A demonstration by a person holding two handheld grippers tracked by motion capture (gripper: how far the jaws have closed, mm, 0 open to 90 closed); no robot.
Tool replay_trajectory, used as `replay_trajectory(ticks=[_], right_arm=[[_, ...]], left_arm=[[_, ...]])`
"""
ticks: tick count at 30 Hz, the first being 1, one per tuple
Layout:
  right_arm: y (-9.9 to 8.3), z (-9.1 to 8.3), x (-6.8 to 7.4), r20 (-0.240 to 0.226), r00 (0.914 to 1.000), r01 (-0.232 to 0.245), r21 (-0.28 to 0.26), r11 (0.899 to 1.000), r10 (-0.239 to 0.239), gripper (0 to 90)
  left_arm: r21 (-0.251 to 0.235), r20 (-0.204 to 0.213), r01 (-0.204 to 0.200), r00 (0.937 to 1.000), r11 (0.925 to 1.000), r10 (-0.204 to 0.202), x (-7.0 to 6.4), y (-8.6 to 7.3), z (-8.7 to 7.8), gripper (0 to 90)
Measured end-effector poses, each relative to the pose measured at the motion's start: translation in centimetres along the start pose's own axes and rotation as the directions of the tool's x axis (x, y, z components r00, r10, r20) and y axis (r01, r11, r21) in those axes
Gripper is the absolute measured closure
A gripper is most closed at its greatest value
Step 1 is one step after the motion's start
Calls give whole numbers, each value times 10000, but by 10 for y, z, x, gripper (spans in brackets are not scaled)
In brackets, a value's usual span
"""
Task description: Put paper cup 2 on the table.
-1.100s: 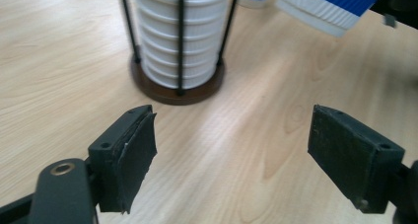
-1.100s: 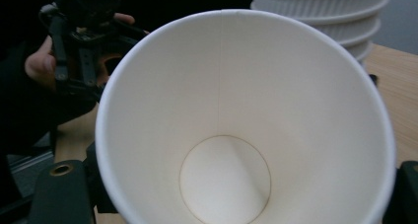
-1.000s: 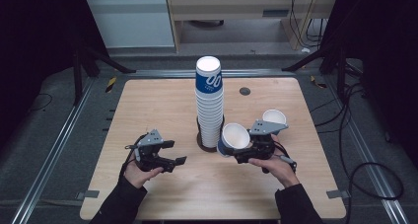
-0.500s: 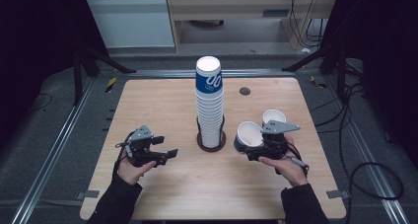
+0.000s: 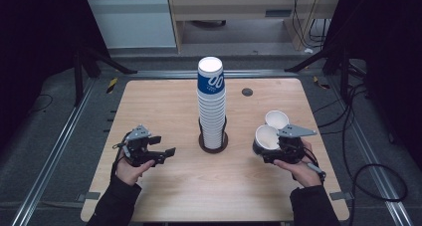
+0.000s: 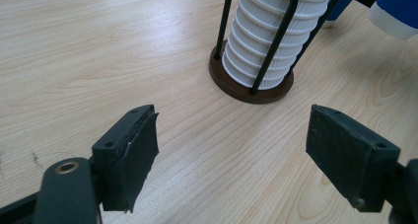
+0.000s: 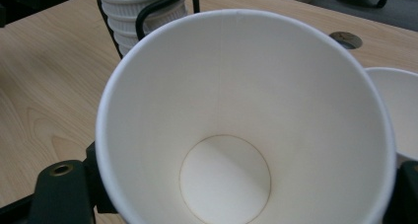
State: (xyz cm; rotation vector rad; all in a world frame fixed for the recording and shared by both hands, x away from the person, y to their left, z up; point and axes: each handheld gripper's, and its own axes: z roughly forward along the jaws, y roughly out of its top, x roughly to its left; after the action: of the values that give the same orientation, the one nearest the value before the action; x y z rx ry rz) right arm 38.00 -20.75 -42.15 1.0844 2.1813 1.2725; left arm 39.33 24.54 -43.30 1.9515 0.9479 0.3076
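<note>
- Your right gripper (image 5: 268, 147) is clenched on a white-lined paper cup with a blue outer wall (image 7: 246, 120); it sits between the jaws with its mouth tilted up toward the gripper's camera.
- A second white paper cup (image 5: 276, 119) stands on the wooden table (image 5: 164, 101) just beyond the held one, close to touching it (whether the rims meet I cannot tell).
- Any swing outward could knock that standing cup over.
- The tall stack of ribbed white paper cups in a black wire holder (image 5: 212, 106) stands to the inner side of your right gripper; a careless sweep could topple it.
- Squeezing harder could crush the thin cup wall, and loosening could let it slip.
- Your left gripper (image 5: 160, 154) is released, jaws spread wide over bare wood, the holder's brown round base (image 6: 251, 86) ahead of it.
</note>
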Motion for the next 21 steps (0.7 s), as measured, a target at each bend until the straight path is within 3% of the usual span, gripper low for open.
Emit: replay_trajectory(ticks=[14,21], right_arm=[[-20,4,-19,1053,9943,-263,1070,9939,150,202],[-25,12,-28,1380,9899,-497,1257,9908,321,199]], left_arm=[[-33,-153,47,9999,10000,-47,2,-2,-1,191],[-12,-178,73,9998,10000,-73,4,-3,0,190]])
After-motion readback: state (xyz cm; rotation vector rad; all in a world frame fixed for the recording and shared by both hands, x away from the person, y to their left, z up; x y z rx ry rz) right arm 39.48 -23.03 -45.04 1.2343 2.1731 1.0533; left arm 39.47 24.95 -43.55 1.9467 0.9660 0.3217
